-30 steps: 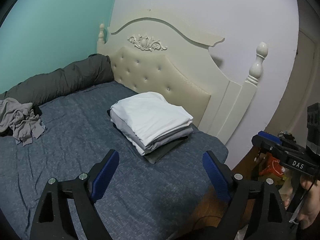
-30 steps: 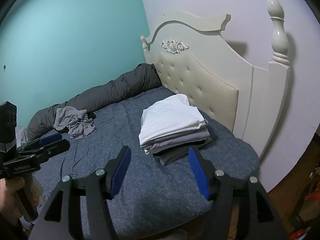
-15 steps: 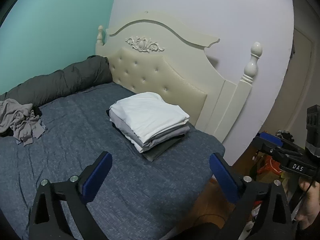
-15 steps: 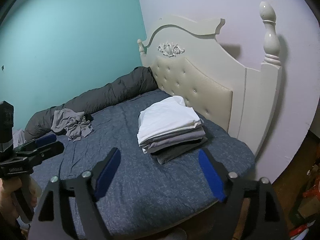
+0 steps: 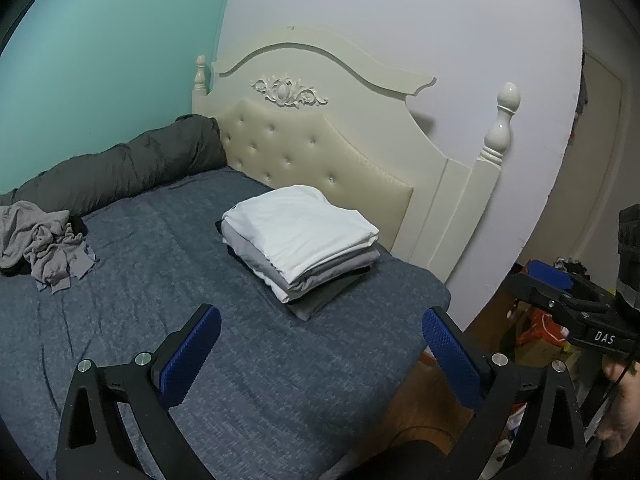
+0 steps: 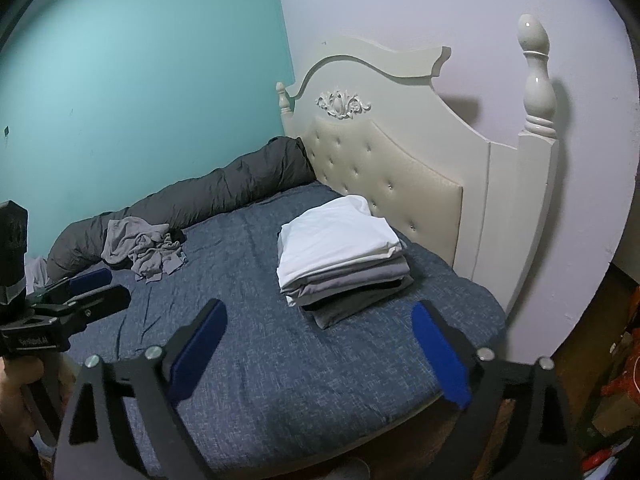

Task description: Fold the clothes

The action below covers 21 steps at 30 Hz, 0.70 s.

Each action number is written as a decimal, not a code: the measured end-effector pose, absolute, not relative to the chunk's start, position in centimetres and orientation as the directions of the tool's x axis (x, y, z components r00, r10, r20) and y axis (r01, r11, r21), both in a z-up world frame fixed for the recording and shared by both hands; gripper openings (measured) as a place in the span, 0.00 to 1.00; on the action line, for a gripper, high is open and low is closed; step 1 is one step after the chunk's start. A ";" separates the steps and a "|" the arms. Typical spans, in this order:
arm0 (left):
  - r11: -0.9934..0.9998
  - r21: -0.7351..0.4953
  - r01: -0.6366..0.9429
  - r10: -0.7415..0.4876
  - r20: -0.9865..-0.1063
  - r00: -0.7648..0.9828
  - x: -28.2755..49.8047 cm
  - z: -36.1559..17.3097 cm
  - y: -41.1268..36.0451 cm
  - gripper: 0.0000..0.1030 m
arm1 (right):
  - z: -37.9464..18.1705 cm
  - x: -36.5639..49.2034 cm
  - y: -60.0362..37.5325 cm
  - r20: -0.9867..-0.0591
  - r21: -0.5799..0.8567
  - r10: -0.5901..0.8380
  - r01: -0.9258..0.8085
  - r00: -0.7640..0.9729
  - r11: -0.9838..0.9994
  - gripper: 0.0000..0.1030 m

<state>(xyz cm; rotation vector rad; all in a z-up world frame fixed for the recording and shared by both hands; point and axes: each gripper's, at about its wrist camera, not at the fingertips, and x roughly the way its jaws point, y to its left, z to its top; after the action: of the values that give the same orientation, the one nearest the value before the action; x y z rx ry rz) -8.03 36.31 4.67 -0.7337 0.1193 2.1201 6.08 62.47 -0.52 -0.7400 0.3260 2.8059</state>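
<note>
Lying neatly stacked, folded clothes top bed.

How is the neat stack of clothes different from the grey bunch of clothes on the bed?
The folded stack of white, grey and dark clothes lies flat in tidy layers, while the crumpled grey clothes sit in a loose, wrinkled heap. The stack has a white piece on top; the heap looks all grey. The stack rests near the cream padded headboard; the heap lies by the dark rolled quilt. Both rest on the blue bedspread.
</note>
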 end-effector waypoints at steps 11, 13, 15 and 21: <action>-0.656 -0.139 -0.741 0.678 -0.540 -0.499 -7.2 4.7 35.4 1.00 | -0.5 6.9 61.7 -0.500 0.161 0.162 -0.275 -0.851 -0.948 0.98; -0.654 -0.132 -0.745 0.679 -0.537 -0.501 -6.9 4.7 35.4 1.00 | -0.5 7.0 61.6 -0.498 0.163 0.163 -0.276 -0.852 -0.947 0.98; -0.654 -0.125 -0.746 0.678 -0.535 -0.504 -6.6 4.8 35.4 1.00 | -0.5 7.2 61.5 -0.495 0.165 0.165 -0.279 -0.853 -0.946 0.98; -0.653 -0.124 -0.747 0.683 -0.523 -0.510 -5.9 4.9 35.0 1.00 | -0.5 7.7 61.3 -0.489 0.163 0.172 -0.283 -0.855 -0.945 0.98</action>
<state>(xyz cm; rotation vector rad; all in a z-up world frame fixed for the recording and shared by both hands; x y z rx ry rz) -5.88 34.99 4.93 -0.6887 0.1474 2.1806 7.65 61.32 -0.52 -0.7060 0.3362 2.7959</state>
